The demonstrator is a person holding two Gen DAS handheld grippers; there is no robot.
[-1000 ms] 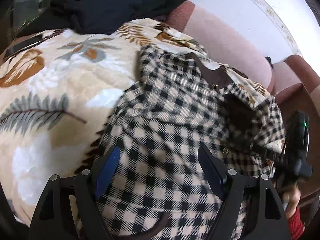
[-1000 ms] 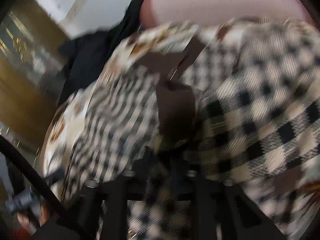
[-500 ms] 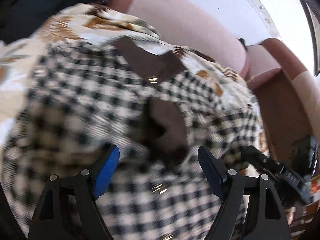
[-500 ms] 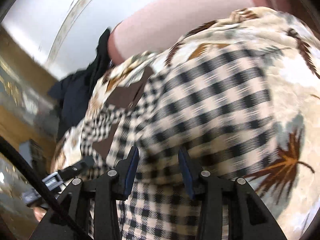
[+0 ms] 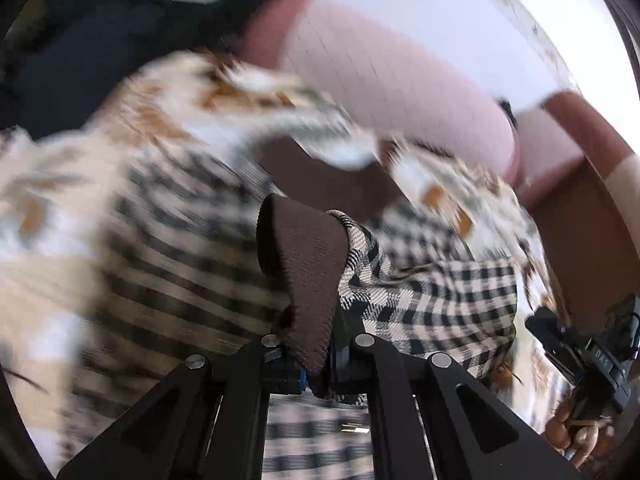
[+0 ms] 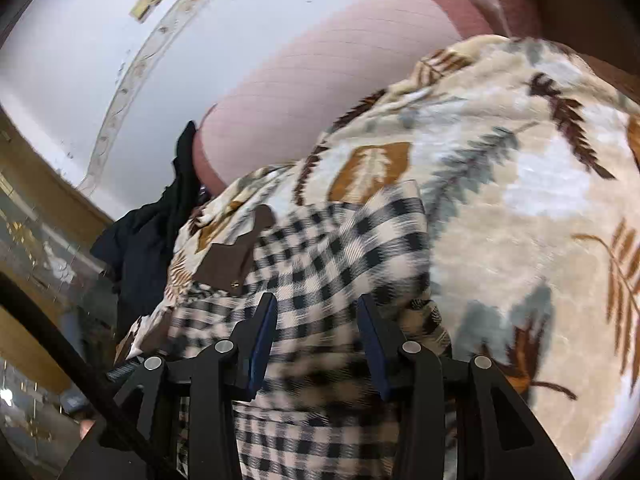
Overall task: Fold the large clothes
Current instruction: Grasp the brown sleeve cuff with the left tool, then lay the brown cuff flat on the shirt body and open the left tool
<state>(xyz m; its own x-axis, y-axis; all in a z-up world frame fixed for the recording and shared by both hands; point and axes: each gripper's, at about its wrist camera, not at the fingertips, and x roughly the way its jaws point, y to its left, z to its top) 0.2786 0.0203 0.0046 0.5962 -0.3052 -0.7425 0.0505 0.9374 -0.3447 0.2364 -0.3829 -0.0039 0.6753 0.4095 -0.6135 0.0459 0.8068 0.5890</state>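
Observation:
A black-and-cream checked garment (image 5: 432,304) with brown ribbed trim lies on a leaf-print blanket (image 5: 60,184). My left gripper (image 5: 316,356) is shut on the garment's brown cuff (image 5: 308,264), which stands up out of the jaws with the sleeve trailing to the right. In the right wrist view the checked garment (image 6: 340,248) bulges up between the blue pads (image 6: 264,332) of my right gripper (image 6: 318,332); the jaws stand apart and do not visibly pinch it. The brown collar (image 6: 228,260) lies further back. The right gripper (image 5: 584,356) also shows at the right edge of the left wrist view.
The blanket (image 6: 520,200) covers a sofa with a pink backrest (image 6: 300,92) and brown arm (image 5: 592,216). A heap of dark clothes (image 5: 80,48) sits at the far left end. A white wall rises behind. A person's hand (image 5: 576,436) holds the right gripper.
My left gripper travelled across the garment to the brown cuff and closed on it. The right gripper let go of the bunched cloth, its jaws parted, and it moved back toward the garment's right side.

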